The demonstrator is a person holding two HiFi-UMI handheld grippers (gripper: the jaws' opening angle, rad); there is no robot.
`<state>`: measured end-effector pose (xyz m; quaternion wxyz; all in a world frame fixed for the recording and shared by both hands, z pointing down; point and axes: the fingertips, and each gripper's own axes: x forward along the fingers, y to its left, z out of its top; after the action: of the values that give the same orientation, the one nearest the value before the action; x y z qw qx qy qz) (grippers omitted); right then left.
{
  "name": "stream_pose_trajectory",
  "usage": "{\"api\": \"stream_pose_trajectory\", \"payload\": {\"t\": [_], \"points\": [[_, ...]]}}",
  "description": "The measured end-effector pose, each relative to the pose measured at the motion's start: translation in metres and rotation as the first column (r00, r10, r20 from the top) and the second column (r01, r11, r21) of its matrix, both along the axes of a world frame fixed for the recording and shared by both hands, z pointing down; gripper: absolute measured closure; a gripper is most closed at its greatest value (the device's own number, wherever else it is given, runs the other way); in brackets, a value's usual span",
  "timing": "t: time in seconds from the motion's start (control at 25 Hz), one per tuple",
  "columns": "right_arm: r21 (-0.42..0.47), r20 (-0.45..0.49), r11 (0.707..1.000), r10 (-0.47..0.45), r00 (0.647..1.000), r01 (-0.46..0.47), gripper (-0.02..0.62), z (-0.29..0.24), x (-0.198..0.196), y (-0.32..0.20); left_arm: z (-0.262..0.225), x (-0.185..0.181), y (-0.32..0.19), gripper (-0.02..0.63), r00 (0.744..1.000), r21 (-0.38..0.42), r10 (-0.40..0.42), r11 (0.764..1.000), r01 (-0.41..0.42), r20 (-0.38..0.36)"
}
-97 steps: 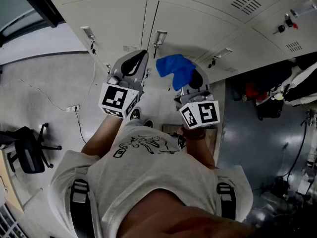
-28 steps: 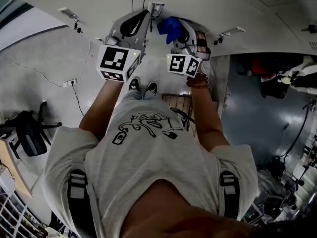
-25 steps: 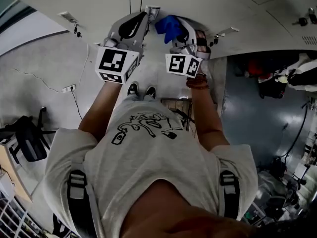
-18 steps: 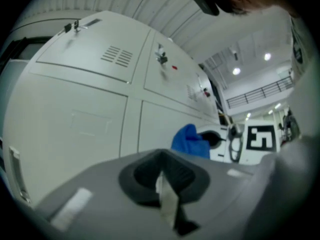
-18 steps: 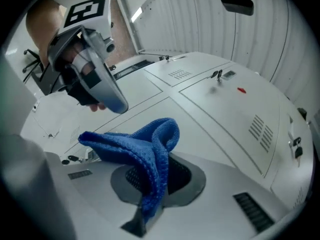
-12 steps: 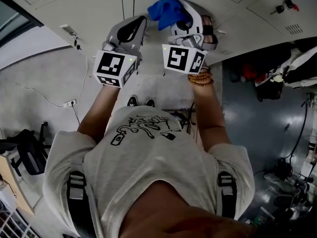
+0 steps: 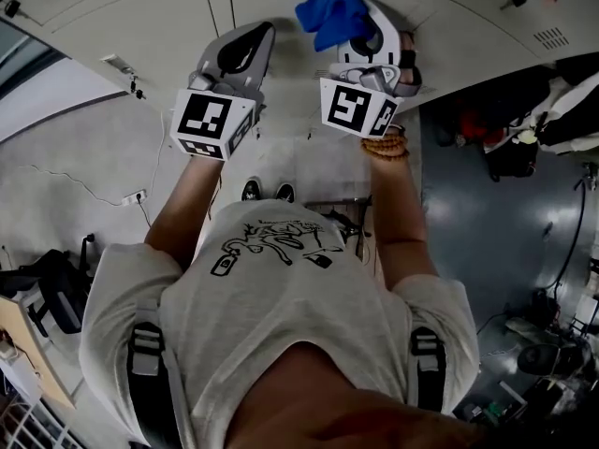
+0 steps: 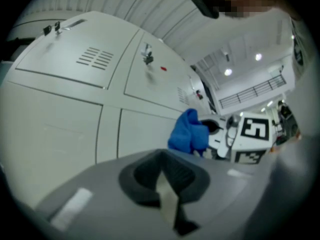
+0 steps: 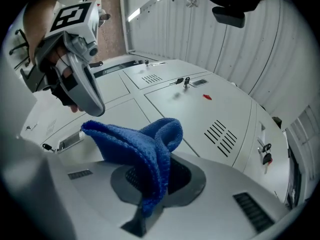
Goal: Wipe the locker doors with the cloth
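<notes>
**Holding blue cloth up to the locker doors**

Grips the blue cloth (image 9: 145,144) between the closed jaws of the right gripper (image 7: 354,24), with a bunched fold standing above the jaws and a short end hanging below them. Holds it high in front of the pale locker doors (image 7: 140,17), close against a panel near a seam between two doors; cannot tell from any view whether fabric and metal actually touch. Shows the left gripper (image 8: 167,196) with jaws pressed together on nothing, only their dark pads meeting. Carries that left gripper just beside the right one, likewise pointed at the doors, clear of the cloth. Shows further along the lockers, in the right gripper view, slotted vents (image 9: 222,134), a red tag (image 9: 206,97) and keys (image 9: 264,153) hanging at a lock. Takes in, from the head view, a pale printed T-shirt (image 7: 281,316), a bead bracelet (image 7: 379,146) on the right wrist and two shoes (image 7: 284,193) on the grey floor (image 7: 94,166) below
</notes>
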<state>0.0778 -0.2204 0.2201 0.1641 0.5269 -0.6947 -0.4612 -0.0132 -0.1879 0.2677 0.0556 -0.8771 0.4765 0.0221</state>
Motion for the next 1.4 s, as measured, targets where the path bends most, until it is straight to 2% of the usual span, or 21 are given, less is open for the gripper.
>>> {"api": "stream_pose_trajectory", "payload": {"t": [0.24, 0.4, 0.72, 0.8, 0.96, 1.12, 1.28, 1.4], "points": [[-0.023, 0.016, 1.000, 0.013, 1.000, -0.012, 0.566, 0.045, 0.010, -0.004, 0.029, -0.004, -0.008, 0.604, 1.000, -0.064, -0.024, 0.998, 0.025, 0.007], [-0.041, -0.006, 0.999, 0.004, 1.000, -0.005, 0.566, 0.087, 0.008, -0.005, 0.049, -0.005, -0.013, 0.604, 0.999, -0.100, -0.037, 0.994, 0.038, 0.008], [-0.174, -0.042, 0.985, -0.020, 0.999, 0.012, 0.566, 0.176, -0.001, -0.005, 0.090, 0.010, -0.021, 0.604, 0.999, -0.167, -0.030, 0.985, 0.032, 0.015], [-0.204, -0.064, 0.979, -0.023, 0.998, 0.010, 0.566, 0.203, -0.003, -0.007, 0.100, 0.014, -0.024, 0.604, 1.000, -0.177, -0.025, 0.984, 0.027, 0.013], [-0.208, -0.155, 0.978, -0.022, 0.988, -0.011, 0.566, 0.259, -0.005, -0.011, 0.124, 0.022, -0.029, 0.604, 1.000, -0.210, -0.013, 0.978, 0.017, 0.019], [-0.262, -0.206, 0.965, -0.036, 0.978, -0.019, 0.566, 0.305, 0.004, -0.010, 0.141, 0.035, -0.028, 0.604, 1.000, -0.238, -0.004, 0.971, 0.008, 0.018], [-0.288, -0.260, 0.957, -0.041, 0.965, -0.037, 0.565, 0.332, 0.014, -0.012, 0.153, 0.040, -0.025, 0.604, 1.000, -0.284, 0.003, 0.959, 0.004, 0.026], [-0.300, -0.300, 0.952, -0.037, 0.953, -0.057, 0.566, 0.334, 0.018, -0.020, 0.154, 0.040, -0.031, 0.604, 1.000, -0.279, 0.013, 0.960, -0.008, 0.016]]}}
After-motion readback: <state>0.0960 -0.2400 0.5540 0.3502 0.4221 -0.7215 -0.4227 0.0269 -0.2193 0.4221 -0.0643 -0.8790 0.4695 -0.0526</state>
